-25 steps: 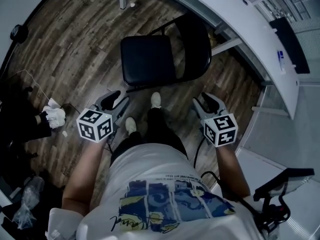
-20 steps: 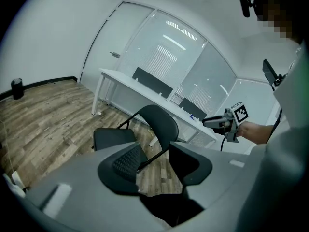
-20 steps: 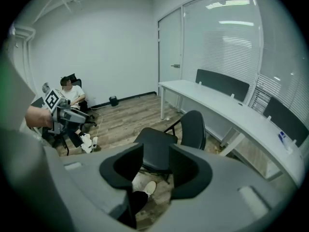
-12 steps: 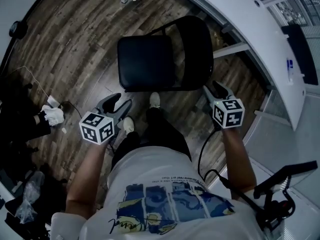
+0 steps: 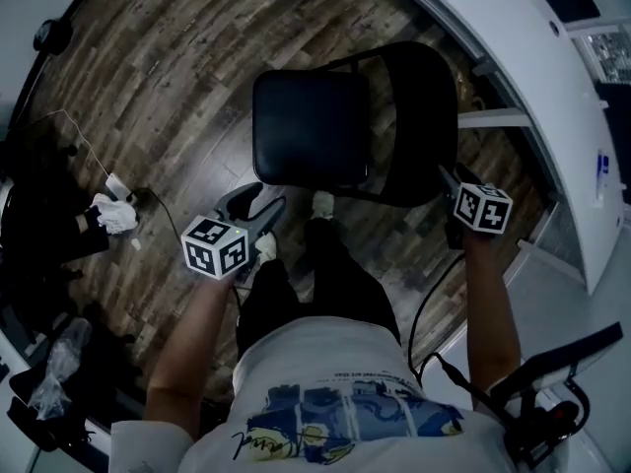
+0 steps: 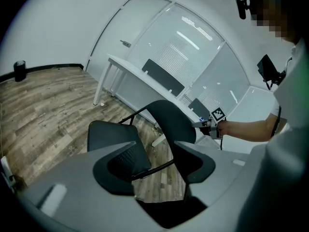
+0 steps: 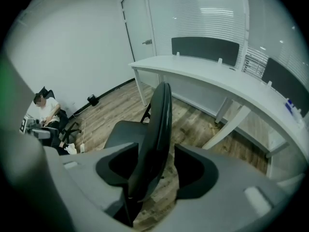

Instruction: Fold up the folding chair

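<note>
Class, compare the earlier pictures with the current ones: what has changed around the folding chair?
Both claws advanced toward the folding chair, jaws just opening wider. The right claw now straddles the backrest edge without clamping it; the left claw nears the seat, empty. The chair stays unfolded.

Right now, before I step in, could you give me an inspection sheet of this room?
Surface: brown wood-plank floor.
Job's things: black padded metal folding chair, unfolded, standing.
Clutter: white crumpled cloth, clear plastic bag, both on floor.
Grippers: left gripper open, fingers just opening, nothing gripped, near seat; right gripper open, fingers just opening, backrest edge between, unclamped.
Cables: black cable trailing from right gripper; thin white cord on floor.
Surroundings: long white curved desk, glass wall, seated person.
</note>
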A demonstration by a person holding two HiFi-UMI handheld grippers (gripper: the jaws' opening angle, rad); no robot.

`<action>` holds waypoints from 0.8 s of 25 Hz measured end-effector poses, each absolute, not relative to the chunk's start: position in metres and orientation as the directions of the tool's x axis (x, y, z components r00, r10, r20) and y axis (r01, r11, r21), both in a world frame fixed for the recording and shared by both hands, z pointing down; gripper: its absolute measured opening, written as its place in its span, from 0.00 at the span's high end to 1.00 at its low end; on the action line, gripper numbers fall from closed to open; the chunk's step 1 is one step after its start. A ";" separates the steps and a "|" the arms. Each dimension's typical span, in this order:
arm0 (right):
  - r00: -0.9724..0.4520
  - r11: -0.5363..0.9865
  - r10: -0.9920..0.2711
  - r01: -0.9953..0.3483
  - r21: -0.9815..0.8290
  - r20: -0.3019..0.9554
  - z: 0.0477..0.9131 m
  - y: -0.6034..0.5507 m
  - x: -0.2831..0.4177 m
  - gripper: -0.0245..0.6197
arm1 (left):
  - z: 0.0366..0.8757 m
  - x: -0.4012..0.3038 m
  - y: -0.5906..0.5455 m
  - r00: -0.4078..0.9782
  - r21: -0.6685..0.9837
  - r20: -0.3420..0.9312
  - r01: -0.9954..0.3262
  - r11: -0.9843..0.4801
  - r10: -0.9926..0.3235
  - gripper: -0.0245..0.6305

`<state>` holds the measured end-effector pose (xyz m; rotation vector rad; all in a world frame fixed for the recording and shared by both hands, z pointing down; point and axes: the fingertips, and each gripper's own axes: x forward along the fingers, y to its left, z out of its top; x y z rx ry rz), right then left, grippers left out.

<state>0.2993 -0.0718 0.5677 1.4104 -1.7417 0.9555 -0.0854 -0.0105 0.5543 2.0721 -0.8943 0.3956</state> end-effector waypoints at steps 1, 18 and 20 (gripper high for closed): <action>-0.175 0.129 -0.467 -0.983 -0.129 0.867 0.574 -0.075 0.301 0.62 | 0.563 -0.088 -0.013 0.694 0.574 0.557 -0.718 -0.393 -0.455 0.58; -0.260 0.102 -0.460 -0.965 -0.240 0.849 0.623 -0.097 0.280 0.62 | 0.736 -0.120 -0.044 0.641 0.602 0.665 -0.764 -0.233 -0.383 0.52; -0.266 0.113 -0.463 -0.964 -0.241 0.846 0.624 -0.099 0.280 0.63 | 0.754 -0.120 -0.052 0.639 0.602 0.668 -0.765 -0.228 -0.382 0.52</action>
